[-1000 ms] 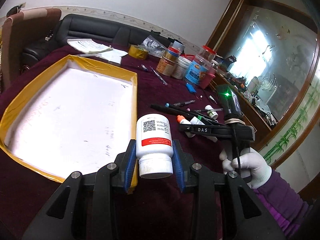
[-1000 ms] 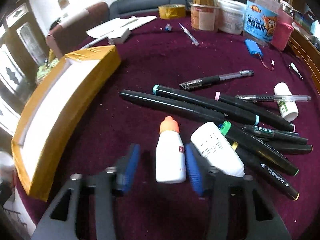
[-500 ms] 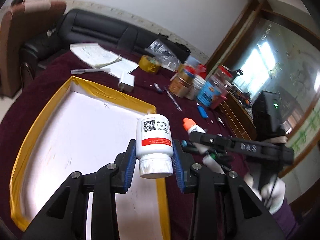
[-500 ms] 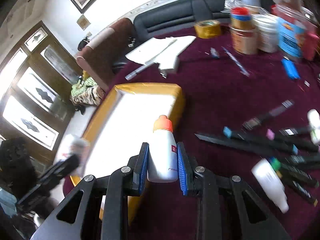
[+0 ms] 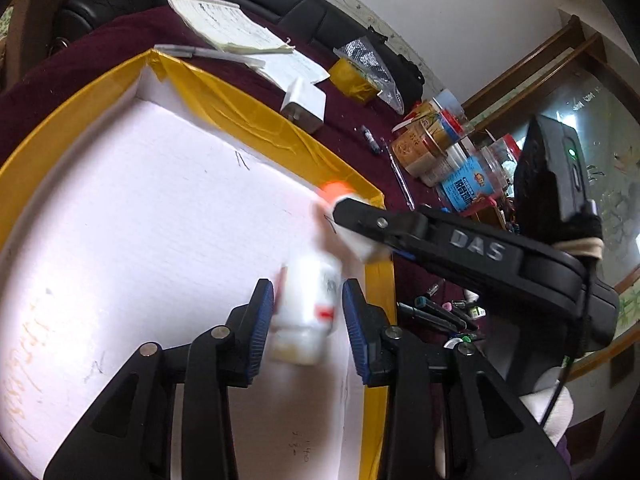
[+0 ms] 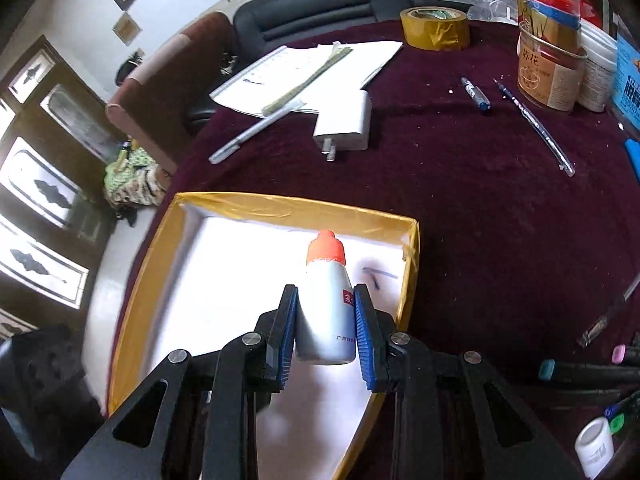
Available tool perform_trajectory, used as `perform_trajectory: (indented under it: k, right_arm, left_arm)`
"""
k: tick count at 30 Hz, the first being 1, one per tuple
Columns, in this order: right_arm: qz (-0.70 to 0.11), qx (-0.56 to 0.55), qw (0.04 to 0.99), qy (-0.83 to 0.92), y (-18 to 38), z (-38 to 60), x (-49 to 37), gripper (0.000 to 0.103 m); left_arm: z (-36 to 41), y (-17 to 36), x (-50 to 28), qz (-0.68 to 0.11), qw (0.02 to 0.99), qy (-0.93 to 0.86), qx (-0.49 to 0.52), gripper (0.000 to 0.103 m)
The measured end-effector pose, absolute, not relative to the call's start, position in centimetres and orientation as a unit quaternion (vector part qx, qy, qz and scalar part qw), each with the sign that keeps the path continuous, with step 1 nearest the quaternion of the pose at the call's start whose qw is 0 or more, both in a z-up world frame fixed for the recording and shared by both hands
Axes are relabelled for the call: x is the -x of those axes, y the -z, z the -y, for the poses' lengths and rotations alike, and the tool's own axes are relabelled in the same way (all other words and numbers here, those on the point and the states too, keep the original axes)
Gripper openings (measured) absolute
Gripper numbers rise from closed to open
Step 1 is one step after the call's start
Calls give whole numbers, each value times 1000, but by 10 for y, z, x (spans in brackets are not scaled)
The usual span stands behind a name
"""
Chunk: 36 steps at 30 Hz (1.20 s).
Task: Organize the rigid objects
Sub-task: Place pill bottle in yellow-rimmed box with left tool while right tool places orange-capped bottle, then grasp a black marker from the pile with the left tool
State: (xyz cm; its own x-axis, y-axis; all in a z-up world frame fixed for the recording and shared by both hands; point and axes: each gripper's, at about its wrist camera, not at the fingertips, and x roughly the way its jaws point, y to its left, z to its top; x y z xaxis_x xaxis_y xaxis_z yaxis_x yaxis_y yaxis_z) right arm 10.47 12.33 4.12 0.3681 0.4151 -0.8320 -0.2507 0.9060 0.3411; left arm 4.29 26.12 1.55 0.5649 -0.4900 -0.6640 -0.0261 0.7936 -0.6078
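Note:
A white pill bottle [image 5: 306,312] with a red label stripe sits blurred between my left gripper's [image 5: 308,334] blue pads, with a gap on each side; the jaws stand open over the white floor of the yellow-rimmed tray [image 5: 256,128]. My right gripper [image 6: 325,330] is shut on a white dropper bottle with an orange cap [image 6: 326,304], held over the tray's far right corner [image 6: 412,240]. From the left wrist view the right gripper [image 5: 352,220] crosses above the tray, and the orange cap [image 5: 334,192] shows at its tip.
Maroon cloth covers the table. A white charger [image 6: 344,124], papers [image 6: 304,68], a silver pen [image 6: 248,136] and yellow tape roll [image 6: 434,26] lie beyond the tray. Jars [image 6: 550,64] stand far right. Markers [image 6: 592,372] and a small white bottle [image 6: 594,444] lie to the right.
Both grippers moved left over the tray. The left jaws have opened and the pill bottle is slipping down, blurred. The right gripper still carries the dropper bottle.

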Motion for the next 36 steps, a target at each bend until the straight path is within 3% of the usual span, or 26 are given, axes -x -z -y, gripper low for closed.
perform_trajectory:
  k: [3, 8, 18, 24, 27, 29, 30, 32, 33, 36]
  right_arm:
    - [-522, -83, 825, -199, -41, -118, -106, 25]
    - [-484, -95, 847, -198, -59, -99, -85, 34]
    - [-434, -97, 873, -201, -70, -22, -2, 34]
    - [-359, -81, 919, -144, -83, 39, 51, 34]
    - [-298, -54, 948, -101, -99, 64, 80, 49]
    - [-248, -41, 965, -68, -111, 79, 98, 68]
    - [-223, -34, 973, -48, -116, 85, 106, 74]
    - [-176, -24, 984, -8, -125, 94, 118, 99]
    - [-155, -18, 988, 8, -127, 100, 122, 101]
    - [-158, -4, 987, 30, -128, 112, 114, 101]
  left_arm:
    - [-258, -11, -43, -457, 825, 144, 299, 52]
    - [-257, -7, -36, -463, 818, 147, 308, 53]
    - [-250, -7, 3, -457, 821, 140, 311, 56]
    - [-245, -31, 17, -419, 851, 123, 293, 56]
    - [-230, -62, 33, -381, 878, 120, 264, 56]
    - [-207, -86, 49, -352, 898, 128, 230, 57]
    - [-195, -94, 56, -341, 907, 130, 212, 61]
    - [-170, -108, 68, -322, 920, 137, 175, 75]
    - [-157, -113, 74, -317, 925, 138, 160, 79]
    - [-123, -112, 79, -326, 919, 166, 147, 79]
